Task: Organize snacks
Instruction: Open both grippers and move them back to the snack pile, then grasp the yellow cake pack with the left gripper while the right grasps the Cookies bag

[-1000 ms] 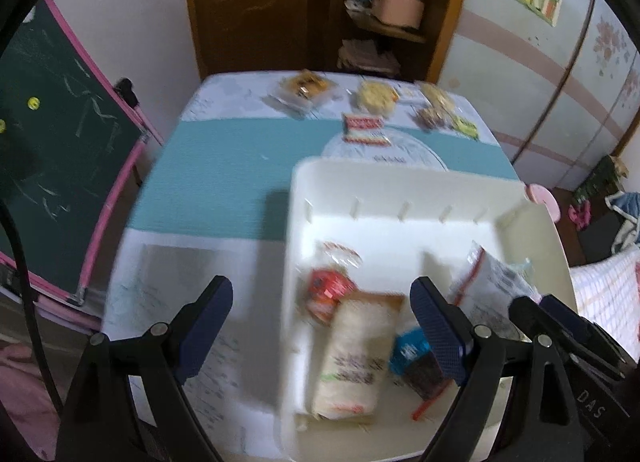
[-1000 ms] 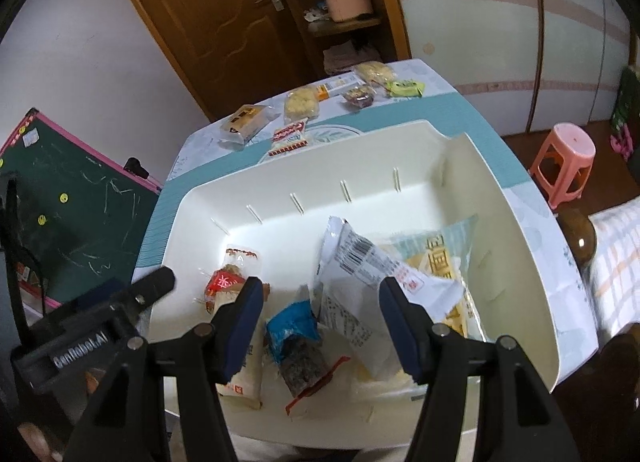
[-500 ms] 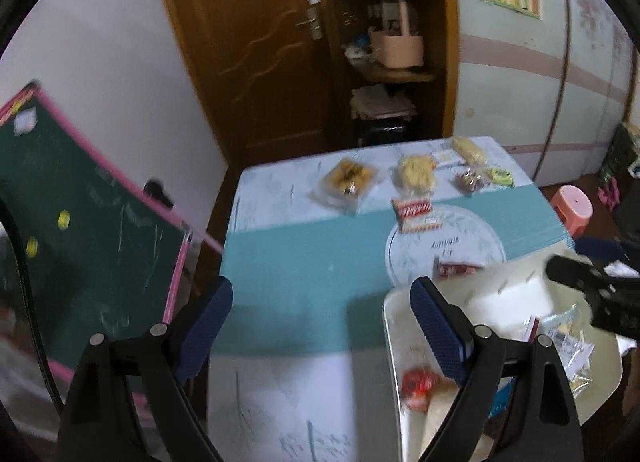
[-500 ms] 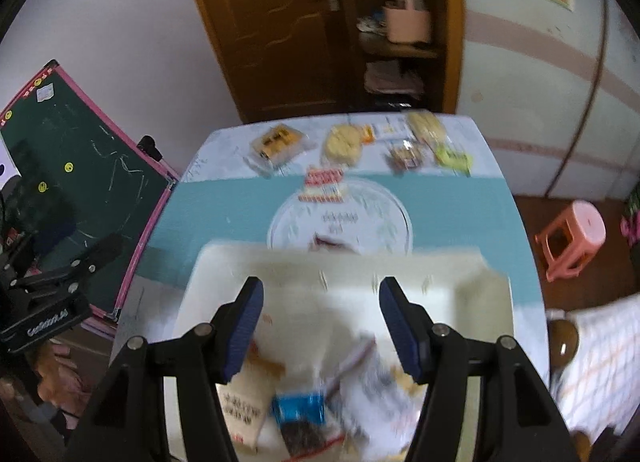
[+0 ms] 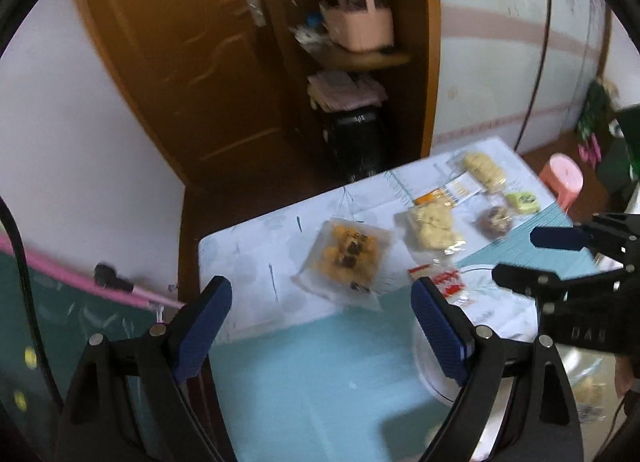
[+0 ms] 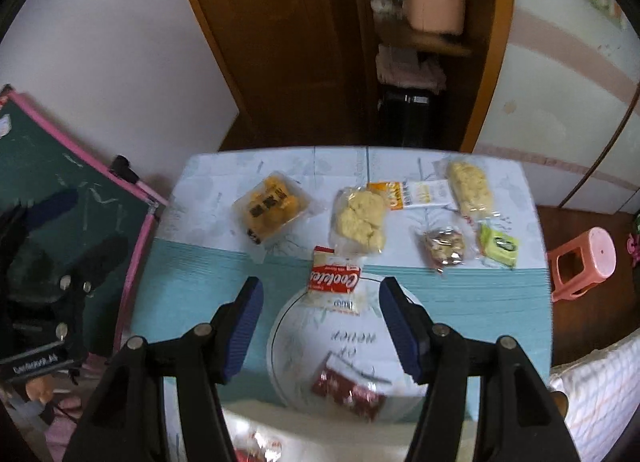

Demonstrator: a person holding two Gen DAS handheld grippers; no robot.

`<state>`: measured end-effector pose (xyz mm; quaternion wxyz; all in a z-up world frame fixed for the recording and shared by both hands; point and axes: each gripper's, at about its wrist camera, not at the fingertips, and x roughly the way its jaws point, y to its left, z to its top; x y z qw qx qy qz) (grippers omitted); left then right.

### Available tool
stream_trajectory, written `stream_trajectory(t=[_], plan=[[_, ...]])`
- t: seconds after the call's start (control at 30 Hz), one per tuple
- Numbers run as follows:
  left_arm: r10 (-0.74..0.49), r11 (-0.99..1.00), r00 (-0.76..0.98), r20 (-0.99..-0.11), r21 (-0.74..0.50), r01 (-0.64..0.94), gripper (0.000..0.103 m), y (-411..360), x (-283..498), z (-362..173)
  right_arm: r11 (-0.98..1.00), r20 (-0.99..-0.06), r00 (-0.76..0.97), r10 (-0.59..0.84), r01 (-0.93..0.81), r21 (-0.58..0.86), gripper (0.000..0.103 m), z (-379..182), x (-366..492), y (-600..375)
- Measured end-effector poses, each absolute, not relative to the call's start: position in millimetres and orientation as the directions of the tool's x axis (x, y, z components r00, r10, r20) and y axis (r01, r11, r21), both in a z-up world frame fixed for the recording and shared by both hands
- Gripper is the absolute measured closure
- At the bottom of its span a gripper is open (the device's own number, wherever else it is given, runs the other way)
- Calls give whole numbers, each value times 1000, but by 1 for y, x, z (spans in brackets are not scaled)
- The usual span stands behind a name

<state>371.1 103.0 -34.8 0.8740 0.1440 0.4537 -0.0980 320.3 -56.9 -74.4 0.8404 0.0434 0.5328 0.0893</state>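
Several wrapped snacks lie at the far end of the table. An orange cake pack (image 6: pixel 273 208) (image 5: pixel 346 258) is at the left. A pale biscuit pack (image 6: pixel 360 222) (image 5: pixel 432 224) lies beside it. A red Cookies pack (image 6: pixel 335 282) lies closer, and a dark red pack (image 6: pixel 347 392) lies closest. My right gripper (image 6: pixel 320 326) is open and empty above the Cookies pack; it also shows in the left wrist view (image 5: pixel 532 258). My left gripper (image 5: pixel 320 334) is open and empty, in front of the orange cake pack. The white bin's rim (image 6: pixel 312 424) shows at the bottom edge.
A long biscuit pack (image 6: pixel 470 188), a nut pack (image 6: pixel 444 248), a green pack (image 6: pixel 500 248) and an orange-white sachet (image 6: pixel 412 194) lie at the far right. A green chalkboard (image 6: pixel 80 206) stands left of the table. A pink stool (image 6: pixel 584 262) stands right.
Both grippers have lifted away from the white bin and moved forward over the table toward the far snacks. The bin has dropped almost out of both views.
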Motion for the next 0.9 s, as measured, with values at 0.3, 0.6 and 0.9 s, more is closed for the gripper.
stream_trajectory(t=[0.3,0.6,0.9], plan=[[0,860,418,-908,214,464,13,99,443,-135,987,-962,223,158,-54,150,42,-186,376,-41],[-19,784,348,-937,202,588,13,69,463,-170,994,-983,167,77,-86,63,44,-221,379,-31],[-47,803,272,-961,125,582,12,49,493,-203,987,-971,184,156,-60,147,56,-214,367,-74]])
